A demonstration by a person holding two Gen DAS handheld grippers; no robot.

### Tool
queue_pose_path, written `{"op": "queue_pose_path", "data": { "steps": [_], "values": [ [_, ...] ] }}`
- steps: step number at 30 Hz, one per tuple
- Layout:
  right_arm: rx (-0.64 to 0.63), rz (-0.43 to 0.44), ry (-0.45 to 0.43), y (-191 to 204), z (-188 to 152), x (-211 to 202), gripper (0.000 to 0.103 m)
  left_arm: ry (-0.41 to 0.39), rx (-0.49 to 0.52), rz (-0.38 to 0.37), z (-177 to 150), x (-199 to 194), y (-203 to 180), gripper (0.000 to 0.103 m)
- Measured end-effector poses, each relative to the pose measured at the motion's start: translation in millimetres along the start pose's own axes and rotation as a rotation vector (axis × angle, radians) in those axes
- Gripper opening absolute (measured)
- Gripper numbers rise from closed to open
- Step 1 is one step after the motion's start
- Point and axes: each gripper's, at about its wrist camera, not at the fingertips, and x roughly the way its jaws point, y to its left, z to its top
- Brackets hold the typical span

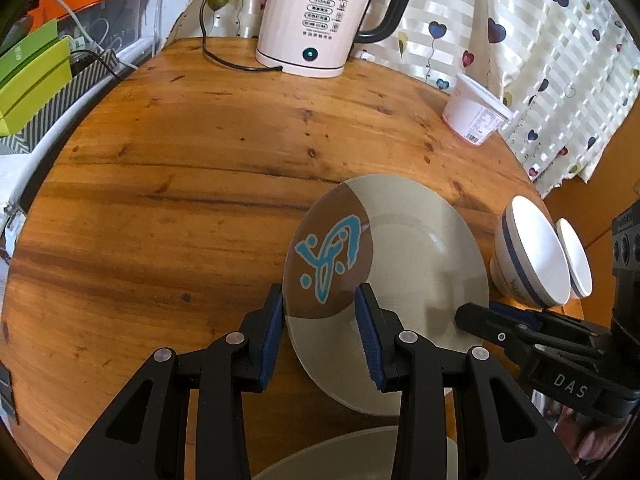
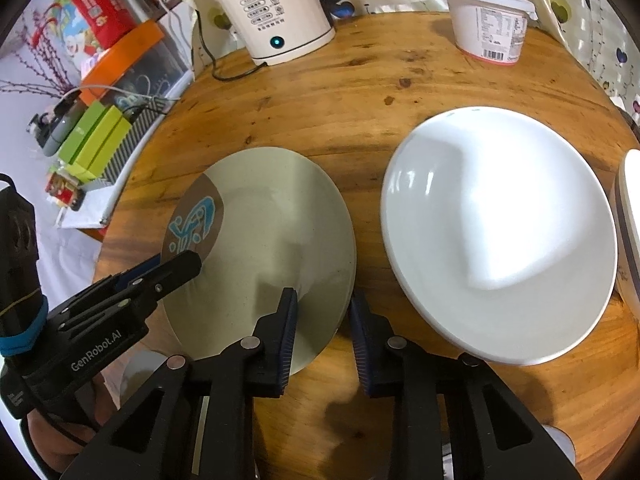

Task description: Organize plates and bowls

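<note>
A beige plate with a brown patch and blue design lies on the round wooden table; it also shows in the right wrist view. My left gripper is open and straddles the plate's near-left rim. My right gripper is open and straddles the plate's near-right rim; it shows from the side in the left wrist view. A large white plate lies to the right. Two white bowls with blue bands lie tilted, nested, at the table's right edge.
A white electric kettle with its cord stands at the back of the table. A white tub stands at the back right. Another beige plate shows under my left gripper. Boxes and clutter sit off the left edge.
</note>
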Motion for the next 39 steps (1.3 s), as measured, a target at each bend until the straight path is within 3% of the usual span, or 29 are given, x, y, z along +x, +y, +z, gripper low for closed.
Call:
{"op": "queue_pose_path", "data": {
  "steps": [21, 39],
  "values": [
    [-0.052, 0.014, -0.083, 21, 11, -20, 0.025, -0.071, -0.024, 0.010, 3, -23, 7, 0.037],
    [-0.102, 0.042, -0.081, 40, -24, -48, 0.025, -0.088, -0.039, 0.037, -35, -68, 6, 0.037]
  ]
}}
